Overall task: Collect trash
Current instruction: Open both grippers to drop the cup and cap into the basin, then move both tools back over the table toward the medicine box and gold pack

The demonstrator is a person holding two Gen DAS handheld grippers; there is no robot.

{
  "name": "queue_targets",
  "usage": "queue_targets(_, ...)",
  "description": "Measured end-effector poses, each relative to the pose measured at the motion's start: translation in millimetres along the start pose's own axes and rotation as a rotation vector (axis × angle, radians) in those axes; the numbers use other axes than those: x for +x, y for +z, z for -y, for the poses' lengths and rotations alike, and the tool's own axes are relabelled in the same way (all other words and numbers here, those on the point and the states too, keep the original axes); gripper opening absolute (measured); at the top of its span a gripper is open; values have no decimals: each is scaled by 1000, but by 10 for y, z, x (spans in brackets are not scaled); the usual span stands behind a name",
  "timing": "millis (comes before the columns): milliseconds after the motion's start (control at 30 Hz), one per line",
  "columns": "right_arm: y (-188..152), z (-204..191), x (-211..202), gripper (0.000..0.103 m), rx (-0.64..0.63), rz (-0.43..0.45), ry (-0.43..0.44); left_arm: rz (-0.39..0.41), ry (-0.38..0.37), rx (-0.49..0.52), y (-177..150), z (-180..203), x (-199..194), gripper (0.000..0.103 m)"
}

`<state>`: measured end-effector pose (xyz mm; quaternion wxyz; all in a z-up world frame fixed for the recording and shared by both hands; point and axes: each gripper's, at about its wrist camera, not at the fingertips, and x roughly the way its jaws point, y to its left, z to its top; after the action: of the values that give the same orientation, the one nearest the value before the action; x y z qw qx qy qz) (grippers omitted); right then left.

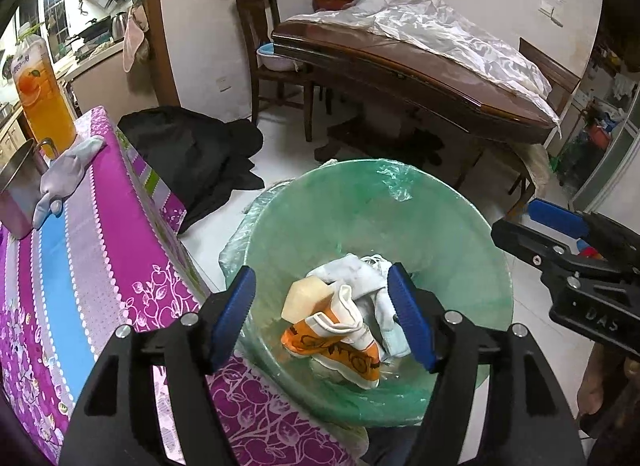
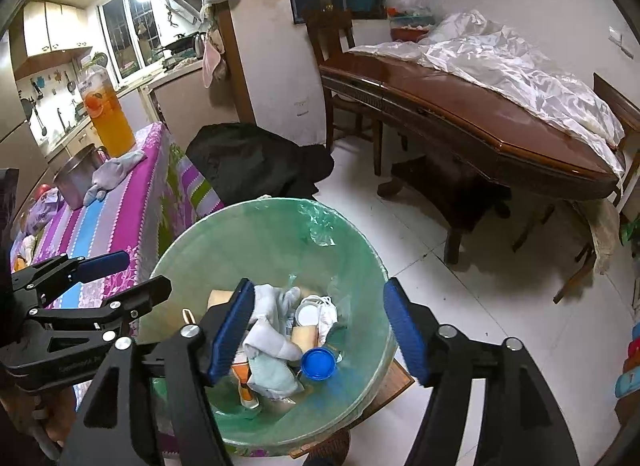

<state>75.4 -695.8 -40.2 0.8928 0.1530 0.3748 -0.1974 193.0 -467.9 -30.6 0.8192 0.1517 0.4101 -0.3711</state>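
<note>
Bin (image 1: 460, 201) (image 2: 240, 238), green-lined, is set on the white floor just beside the purple-clothed table (image 1: 100, 234) (image 2: 132, 201); held inside are an orange-and-white wrapper (image 1: 340, 350) (image 2: 244, 382), pale crumpled cloths (image 1: 360, 274) (image 2: 272, 318), a tan block (image 1: 304, 298) (image 2: 303, 336) and a blue cap (image 2: 318, 362). Left gripper (image 1: 322, 316) (image 2: 108, 286) and right gripper (image 2: 320, 332) (image 1: 532, 231) are held above the bin, each with jaws spread wide and nothing gripped. On the table are noted an orange-drink bottle (image 1: 46, 97) (image 2: 108, 121), a metal cup (image 1: 20, 189) (image 2: 78, 177) and a grey cloth (image 1: 68, 173) (image 2: 114, 173).
</note>
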Motion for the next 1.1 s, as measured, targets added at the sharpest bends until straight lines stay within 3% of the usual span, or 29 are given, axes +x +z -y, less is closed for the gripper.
queue_targets(233,-140,-109,-323,77,-6,92,14,49,33,9,-102,-26,-168,74)
queue_targets(300,-204,-176,-459,86,-12,130,15,61,41,12,-142,-47,-220,76)
queue_targets(467,-385,-338,-747,94,-21,211,7,84,53,15,-223,-84,-330,79)
queue_targets(633,-566,-450,-978,97,-27,264,5,107,62,17,-277,-125,-435,83)
queue_targets(1100,-954,-844,-1311,98,-47,303,84,135,78,-8,-590,-408,-777,84)
